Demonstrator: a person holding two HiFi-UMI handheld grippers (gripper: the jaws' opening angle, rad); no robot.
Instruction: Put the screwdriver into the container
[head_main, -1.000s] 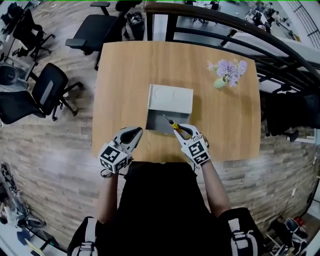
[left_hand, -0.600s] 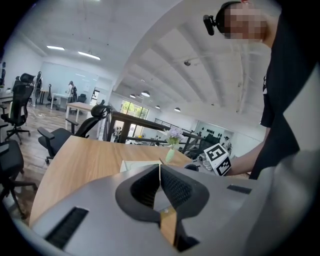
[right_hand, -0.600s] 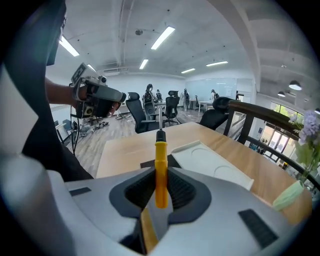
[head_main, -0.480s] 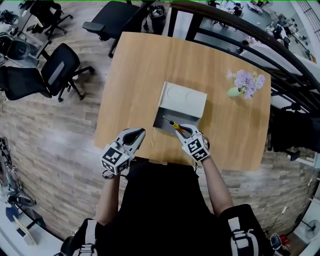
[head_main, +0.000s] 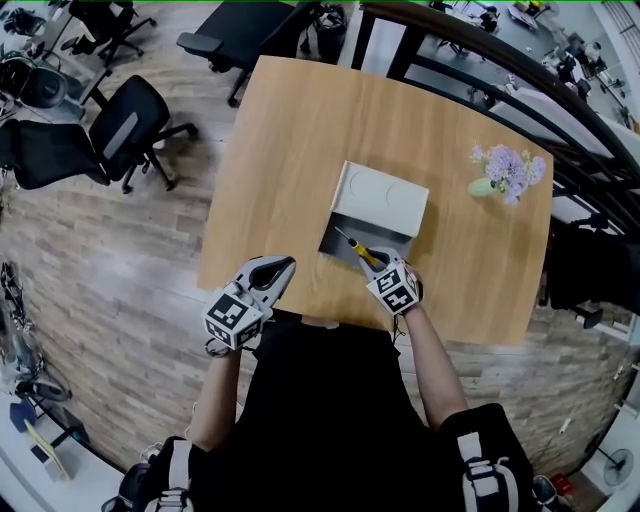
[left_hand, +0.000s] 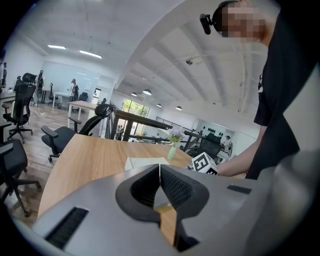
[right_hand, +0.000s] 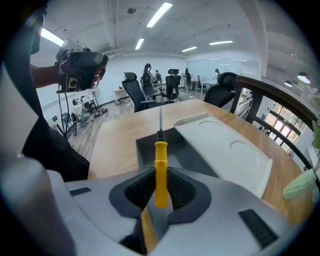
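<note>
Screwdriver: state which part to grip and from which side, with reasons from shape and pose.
Grip the screwdriver by its yellow handle, from the butt end, as the right gripper does: the handle is thick enough for the jaws, and the thin shaft points toward the container.

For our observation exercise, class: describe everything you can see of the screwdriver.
The screwdriver has a yellow, plastic-looking handle, a short black collar and a thin bare-metal shaft. It is clamped by the handle between the ribbed dark pads of the right tongs, with the butt end sticking out behind them. The shaft points away from the person, out over the open dark-grey container. Only the tongs touch it. The tip is too small to make out.
</note>
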